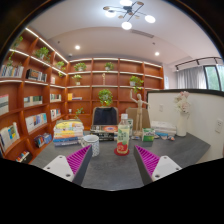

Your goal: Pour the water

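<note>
A clear plastic bottle (122, 135) with a red label stands upright on the grey table (112, 170), beyond my fingers and roughly centred between them. A white cup (92, 145) stands to the bottle's left, just past my left finger. My gripper (112, 160) is open, its magenta pads (78, 160) spread wide with only bare tabletop between them. Neither finger touches the bottle or the cup.
A stack of books (68, 131) lies at the table's far left, small items (160, 131) at the far right. A chair (105, 118) stands behind the table. Bookshelves (30, 100) line the left and back walls.
</note>
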Tool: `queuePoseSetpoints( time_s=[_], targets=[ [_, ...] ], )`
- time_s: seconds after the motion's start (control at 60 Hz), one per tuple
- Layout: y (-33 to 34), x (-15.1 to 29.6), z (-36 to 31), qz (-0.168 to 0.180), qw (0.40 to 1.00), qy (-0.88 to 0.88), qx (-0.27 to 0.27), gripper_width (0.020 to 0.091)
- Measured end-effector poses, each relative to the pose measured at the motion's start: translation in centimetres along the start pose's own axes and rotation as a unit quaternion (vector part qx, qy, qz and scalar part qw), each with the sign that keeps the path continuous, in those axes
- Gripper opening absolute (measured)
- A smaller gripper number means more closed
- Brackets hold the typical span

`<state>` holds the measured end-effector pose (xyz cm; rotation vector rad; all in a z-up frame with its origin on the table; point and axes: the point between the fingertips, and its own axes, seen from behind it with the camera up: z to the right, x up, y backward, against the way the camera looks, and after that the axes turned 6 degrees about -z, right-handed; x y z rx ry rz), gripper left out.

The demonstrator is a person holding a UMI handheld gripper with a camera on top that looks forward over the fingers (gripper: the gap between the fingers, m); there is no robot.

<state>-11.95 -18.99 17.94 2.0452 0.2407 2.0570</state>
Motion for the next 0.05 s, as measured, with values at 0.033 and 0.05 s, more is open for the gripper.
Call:
queuePoseSetpoints(
  time_s=[0.033,0.05],
  targets=[
    [-0.09,-0.13,-0.08,0.000,1.000,0.000,0.000,0.0845],
    [-0.12,-0.14,-0.05,0.000,1.000,0.000,0.000,0.0844]
  ],
)
